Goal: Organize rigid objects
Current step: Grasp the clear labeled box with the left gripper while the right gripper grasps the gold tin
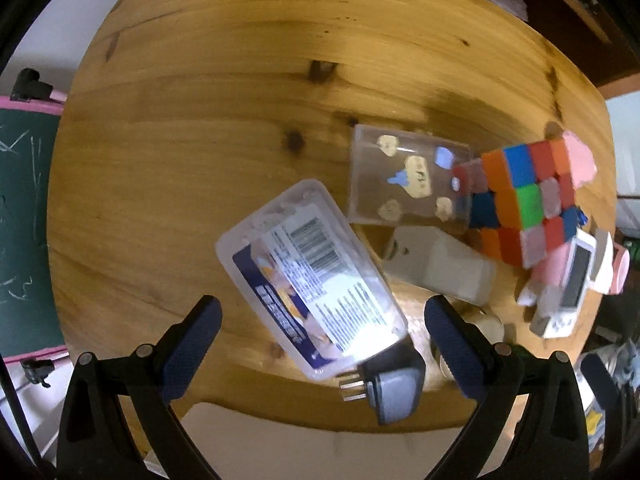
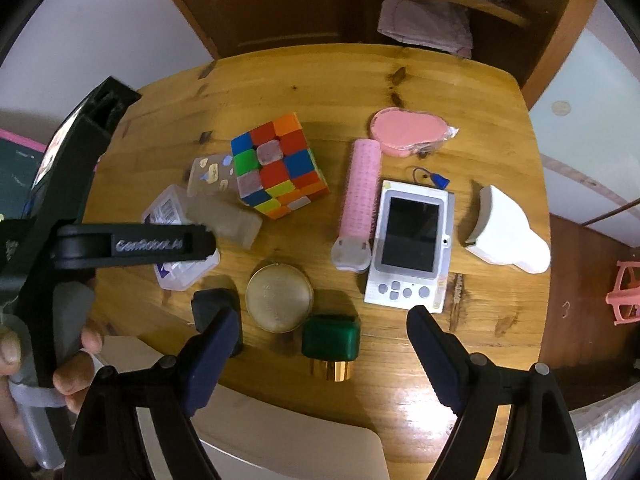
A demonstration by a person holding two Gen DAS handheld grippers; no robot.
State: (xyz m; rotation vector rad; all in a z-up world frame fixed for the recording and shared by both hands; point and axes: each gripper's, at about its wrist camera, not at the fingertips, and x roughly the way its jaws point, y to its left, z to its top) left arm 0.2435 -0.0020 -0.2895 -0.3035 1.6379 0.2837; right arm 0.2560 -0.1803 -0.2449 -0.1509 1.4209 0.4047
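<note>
In the left wrist view my left gripper points straight down and is open. A clear plastic box with a printed label lies tilted on the wooden table between its fingers, and the pads do not press it. A black plug adapter lies just beneath the box's near end. In the right wrist view my right gripper is open above a green box with a gold base, well apart from it on both sides. A round gold tin sits just beyond it.
A colourful puzzle cube, a clear stickered case, a frosted block, a pink roller, a white handheld device, a white holder and a pink pad crowd the table. A hand holds the left gripper.
</note>
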